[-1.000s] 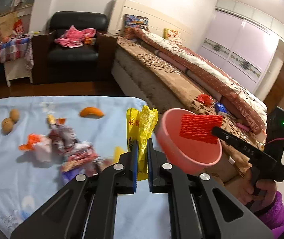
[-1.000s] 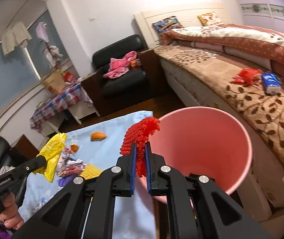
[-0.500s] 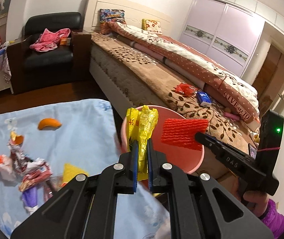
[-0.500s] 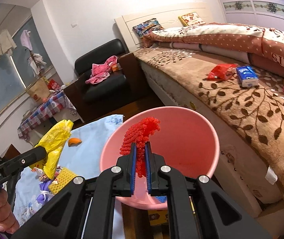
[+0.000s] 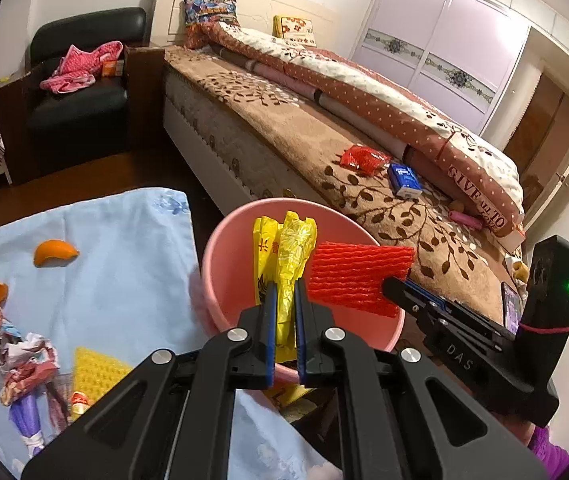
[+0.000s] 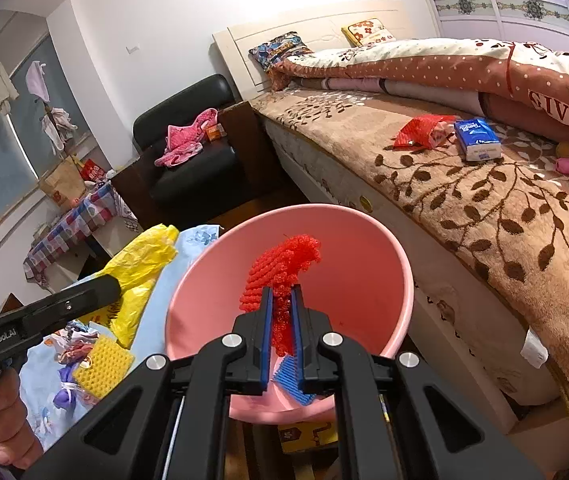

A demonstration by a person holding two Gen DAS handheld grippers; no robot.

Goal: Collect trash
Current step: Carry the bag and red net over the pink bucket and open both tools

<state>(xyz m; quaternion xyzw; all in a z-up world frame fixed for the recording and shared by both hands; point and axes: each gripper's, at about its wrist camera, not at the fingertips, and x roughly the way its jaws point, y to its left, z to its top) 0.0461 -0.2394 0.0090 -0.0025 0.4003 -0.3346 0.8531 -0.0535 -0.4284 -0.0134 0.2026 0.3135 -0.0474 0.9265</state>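
Right gripper (image 6: 282,300) clamps the red net (image 6: 280,270) at frame centre, over the bin (image 6: 380,248) mouth. Left gripper (image 5: 283,300) pinches the yellow bag (image 5: 290,248), apparently over the near rim. Bin lies directly below both; right sits deeper in.

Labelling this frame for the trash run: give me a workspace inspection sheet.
Surface: light blue cloth, trash scattered on it.
Job's things: pink bin beside the cloth; yellow plastic bag and red foam net held over it; blue piece inside.
Clutter: orange peel, crumpled wrappers, yellow foam net on the cloth.
Grippers: left gripper shut on the bag; right gripper shut on the red net.
Cables: nothing seen.
Surroundings: bed with red packet and tissue pack; black armchair.
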